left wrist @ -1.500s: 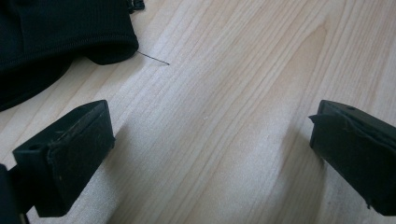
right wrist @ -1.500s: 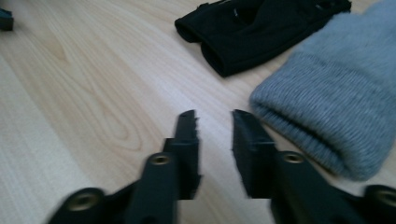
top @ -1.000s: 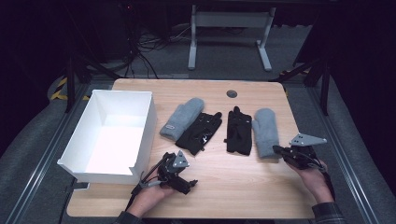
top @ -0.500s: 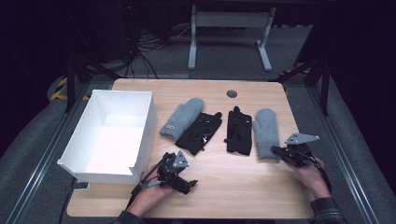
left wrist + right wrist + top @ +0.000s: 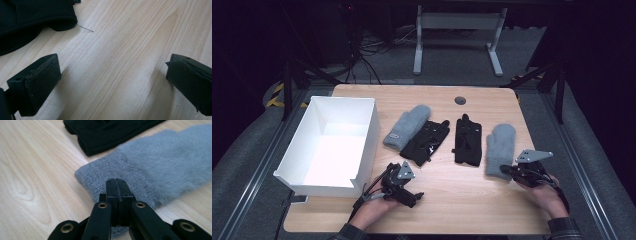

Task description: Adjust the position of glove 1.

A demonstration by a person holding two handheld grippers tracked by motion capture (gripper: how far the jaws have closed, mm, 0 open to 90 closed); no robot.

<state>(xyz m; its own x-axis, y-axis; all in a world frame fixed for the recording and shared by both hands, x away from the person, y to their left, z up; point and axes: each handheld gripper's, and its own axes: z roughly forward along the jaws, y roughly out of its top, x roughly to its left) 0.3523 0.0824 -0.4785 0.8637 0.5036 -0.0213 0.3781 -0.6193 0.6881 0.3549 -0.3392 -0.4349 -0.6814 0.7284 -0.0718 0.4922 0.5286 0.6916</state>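
Two grey mittens and two black gloves lie in a row mid-table: a grey mitten [image 5: 407,126], a black glove [image 5: 427,142], a second black glove [image 5: 468,140] and a second grey mitten [image 5: 500,145]. My right gripper [image 5: 511,172] [image 5: 116,183] is shut, its tips resting over the knit cuff of the right-hand grey mitten [image 5: 160,162]; no fabric shows between the jaws. My left gripper [image 5: 404,186] [image 5: 112,82] stands open low over bare wood, just short of a black glove's cuff [image 5: 30,20].
A white open box [image 5: 319,180] stands at the table's left side. A round dark grommet [image 5: 460,100] sits near the table's far edge. Beyond the table are a metal stand and cables on the floor.
My right gripper has slid left toward the right-hand grey mitten and now sits at its cuff. The left gripper has stayed in place.
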